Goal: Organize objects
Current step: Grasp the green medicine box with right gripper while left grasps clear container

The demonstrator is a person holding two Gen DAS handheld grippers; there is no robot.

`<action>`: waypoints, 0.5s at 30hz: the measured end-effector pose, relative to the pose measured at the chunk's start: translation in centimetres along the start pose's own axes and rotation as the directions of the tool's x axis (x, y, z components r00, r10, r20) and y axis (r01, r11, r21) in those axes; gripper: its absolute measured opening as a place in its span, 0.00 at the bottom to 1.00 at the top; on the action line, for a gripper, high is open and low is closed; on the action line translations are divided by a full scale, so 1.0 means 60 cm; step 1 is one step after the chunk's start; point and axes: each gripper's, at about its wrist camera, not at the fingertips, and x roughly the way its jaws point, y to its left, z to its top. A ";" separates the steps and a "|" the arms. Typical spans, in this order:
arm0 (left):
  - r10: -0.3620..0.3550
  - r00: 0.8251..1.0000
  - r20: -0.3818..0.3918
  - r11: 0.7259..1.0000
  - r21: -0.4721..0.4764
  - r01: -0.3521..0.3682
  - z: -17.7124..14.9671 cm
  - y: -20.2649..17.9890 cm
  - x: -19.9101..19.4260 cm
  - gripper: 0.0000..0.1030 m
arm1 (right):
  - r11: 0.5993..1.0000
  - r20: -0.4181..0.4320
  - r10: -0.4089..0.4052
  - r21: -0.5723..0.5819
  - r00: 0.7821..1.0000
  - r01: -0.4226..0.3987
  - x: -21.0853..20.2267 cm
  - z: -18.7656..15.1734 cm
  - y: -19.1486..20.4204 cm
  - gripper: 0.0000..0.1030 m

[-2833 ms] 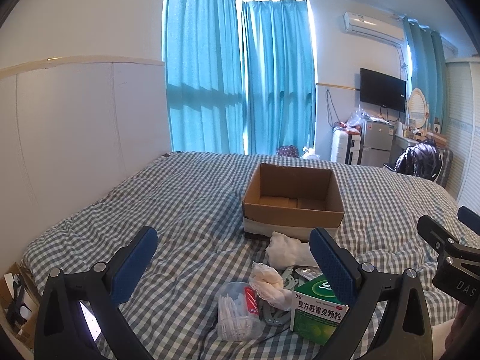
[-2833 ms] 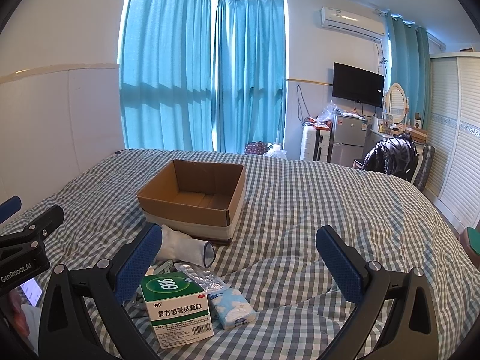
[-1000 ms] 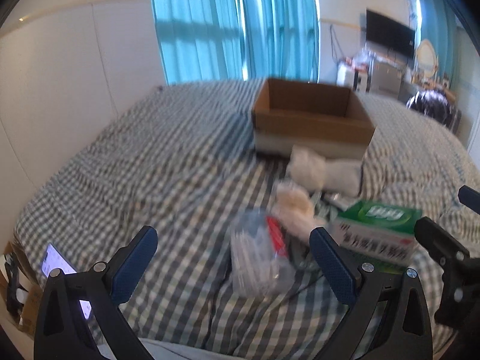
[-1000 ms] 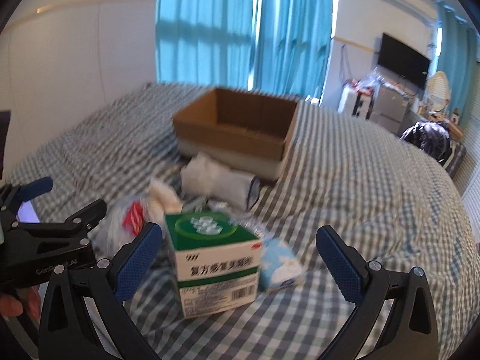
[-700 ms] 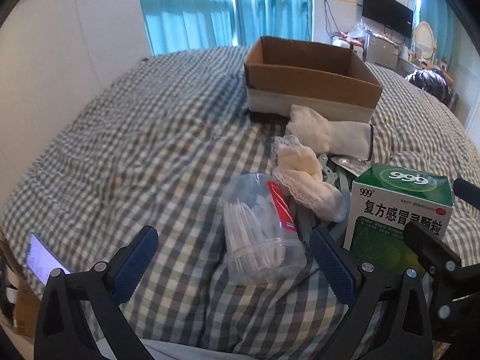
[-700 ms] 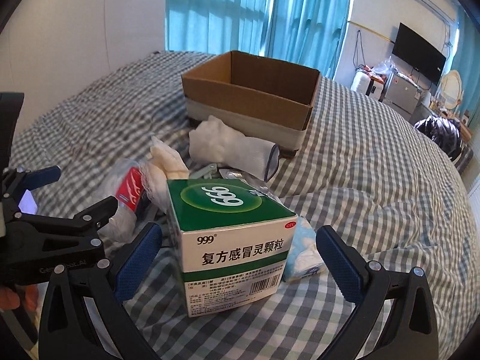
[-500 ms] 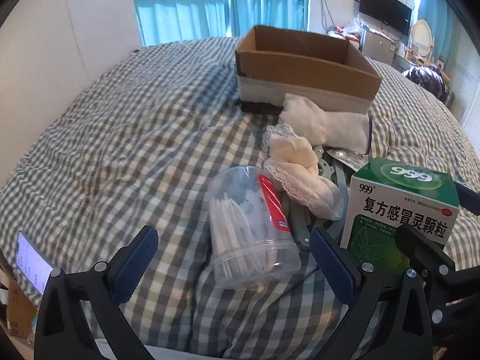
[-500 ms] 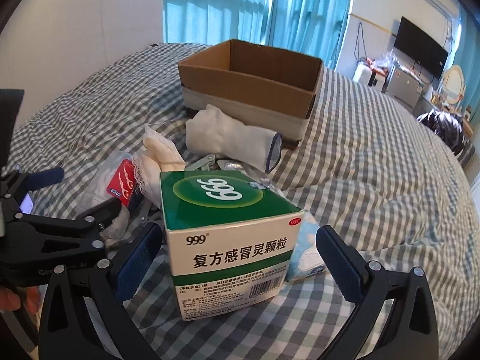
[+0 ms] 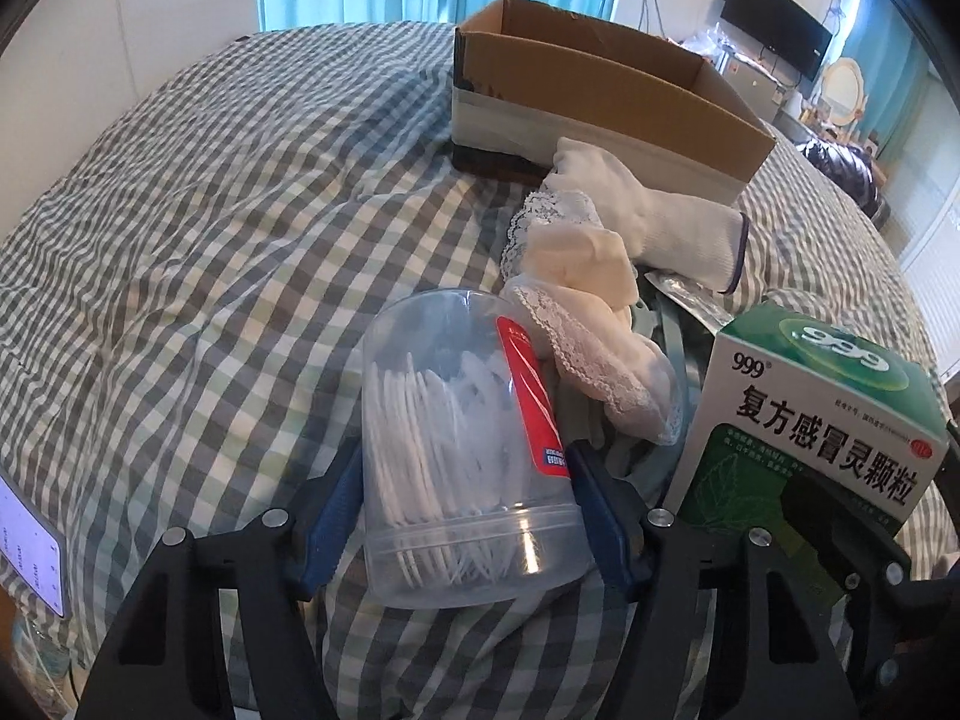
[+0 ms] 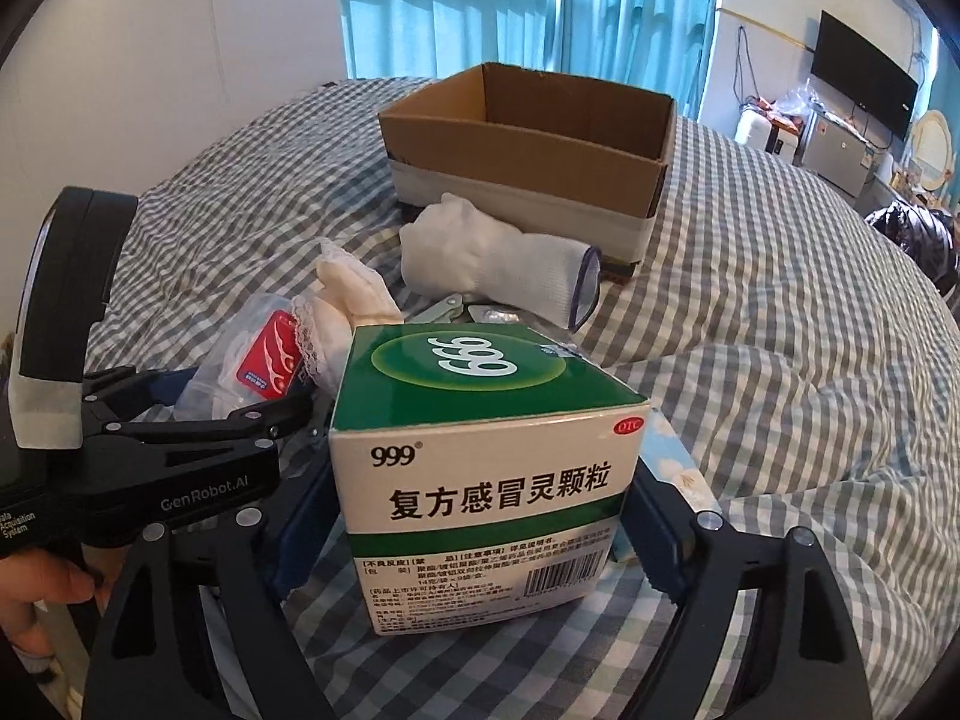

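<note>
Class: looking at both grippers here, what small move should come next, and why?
Probably lift both. The left gripper is shut on the clear jar, the right gripper on the green box; the open cardboard box waits beyond.

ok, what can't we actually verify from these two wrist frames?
- Cardboard box floor: near wall hides it in both views, so contents unknown.
- Items under the lace cloth and white glove: only slivers show in the left wrist view.
- Blue packet behind the medicine box: mostly hidden, right wrist view.
- Pad contact on the swab jar: jar hides the fingertips of the left gripper.
</note>
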 end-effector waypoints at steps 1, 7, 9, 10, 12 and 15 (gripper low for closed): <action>0.001 1.000 0.003 1.000 0.002 -0.001 -0.001 -0.001 -0.003 0.66 | 1.000 0.005 0.002 0.003 1.000 -0.002 -0.003 0.000 0.000 0.82; 0.026 0.999 0.030 1.000 0.012 -0.026 -0.007 -0.002 -0.026 0.65 | 1.000 0.059 -0.005 -0.012 0.998 0.006 -0.038 0.010 0.008 0.80; 0.026 0.998 0.050 1.000 0.000 -0.026 -0.010 0.000 -0.041 0.64 | 1.000 0.074 -0.009 -0.020 0.997 0.011 -0.049 0.014 0.013 0.80; 0.026 0.998 0.064 1.000 -0.002 -0.026 -0.011 0.001 -0.051 0.64 | 1.000 0.081 -0.010 -0.023 0.997 0.012 -0.054 0.016 0.015 0.80; 0.031 0.996 0.084 1.000 -0.002 -0.031 -0.009 0.000 -0.066 0.63 | 1.000 0.103 -0.016 -0.025 0.995 0.019 -0.069 0.019 0.019 0.80; 0.025 0.992 0.122 1.000 -0.008 -0.024 -0.006 0.001 -0.094 0.63 | 0.999 0.137 -0.021 -0.032 0.990 0.025 -0.094 0.026 0.025 0.79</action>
